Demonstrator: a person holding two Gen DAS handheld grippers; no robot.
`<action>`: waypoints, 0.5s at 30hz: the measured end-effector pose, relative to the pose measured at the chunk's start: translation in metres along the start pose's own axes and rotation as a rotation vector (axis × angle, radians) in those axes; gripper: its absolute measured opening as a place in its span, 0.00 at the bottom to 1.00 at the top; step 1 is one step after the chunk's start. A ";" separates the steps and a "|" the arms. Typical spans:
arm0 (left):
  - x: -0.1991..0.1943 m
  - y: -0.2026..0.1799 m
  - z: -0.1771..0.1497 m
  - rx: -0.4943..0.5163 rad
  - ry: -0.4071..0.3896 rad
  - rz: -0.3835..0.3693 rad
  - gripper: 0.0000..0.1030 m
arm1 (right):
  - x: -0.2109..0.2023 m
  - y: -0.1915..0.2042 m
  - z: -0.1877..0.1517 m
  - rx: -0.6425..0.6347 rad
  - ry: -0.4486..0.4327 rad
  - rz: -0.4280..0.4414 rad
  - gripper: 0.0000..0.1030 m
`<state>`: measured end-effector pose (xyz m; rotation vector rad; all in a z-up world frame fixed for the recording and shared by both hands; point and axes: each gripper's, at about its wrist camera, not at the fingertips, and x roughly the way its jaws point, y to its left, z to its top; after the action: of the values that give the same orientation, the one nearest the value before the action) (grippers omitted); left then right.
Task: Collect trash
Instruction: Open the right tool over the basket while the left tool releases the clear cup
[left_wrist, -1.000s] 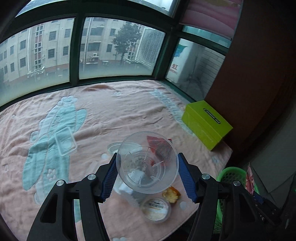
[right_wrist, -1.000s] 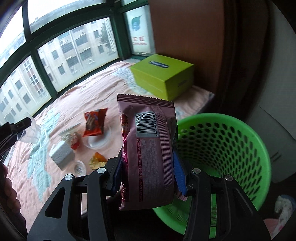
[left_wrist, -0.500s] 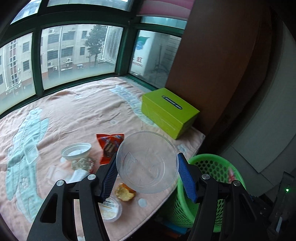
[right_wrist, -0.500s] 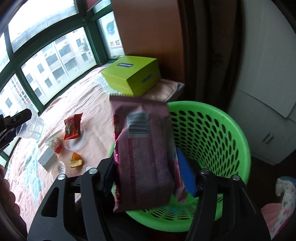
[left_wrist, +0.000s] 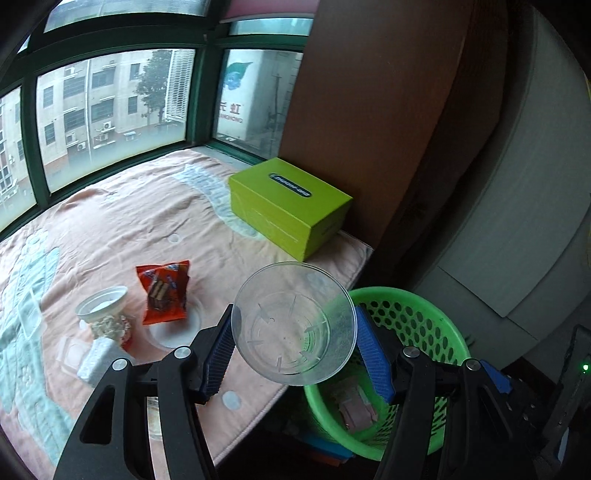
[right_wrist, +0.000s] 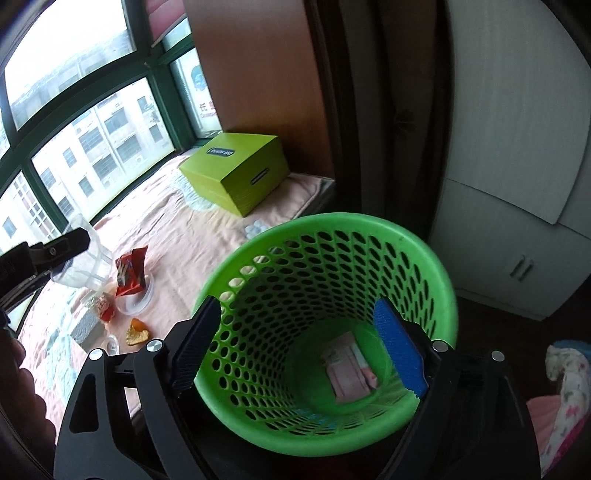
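My left gripper (left_wrist: 295, 341) is shut on a clear plastic cup (left_wrist: 295, 323), held above the blanket's near edge beside the green mesh basket (left_wrist: 413, 314). My right gripper (right_wrist: 299, 349) is open and empty, directly over the green basket (right_wrist: 325, 236). A pink snack packet (right_wrist: 351, 365) lies on the basket's bottom; it also shows in the left wrist view (left_wrist: 356, 408). A red snack wrapper (left_wrist: 164, 291) lies on the blanket. The left gripper and cup show at the left of the right wrist view (right_wrist: 79, 258).
A lime green box (left_wrist: 291, 206) stands at the blanket's far right corner. Near the red wrapper lie a white cup (left_wrist: 101, 306), a clear lid (left_wrist: 173, 328), a white block (left_wrist: 96, 360) and an orange scrap (right_wrist: 136, 334). White cabinet (right_wrist: 517, 221) stands to the right.
The right gripper opened and the pink packet dropped into the basket. The left gripper swung right with the cup, toward the basket.
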<state>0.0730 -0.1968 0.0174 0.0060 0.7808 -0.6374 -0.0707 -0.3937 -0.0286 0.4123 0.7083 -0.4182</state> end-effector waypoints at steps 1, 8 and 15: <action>0.001 -0.004 -0.001 0.008 0.003 -0.007 0.59 | -0.002 -0.003 0.000 0.003 -0.004 -0.002 0.83; 0.008 -0.032 -0.007 0.044 0.025 -0.056 0.59 | -0.015 -0.017 0.001 0.015 -0.048 -0.042 0.88; 0.014 -0.055 -0.013 0.086 0.040 -0.094 0.59 | -0.022 -0.033 -0.001 0.043 -0.071 -0.074 0.89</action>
<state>0.0428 -0.2460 0.0113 0.0611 0.7955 -0.7620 -0.1029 -0.4153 -0.0213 0.4105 0.6475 -0.5158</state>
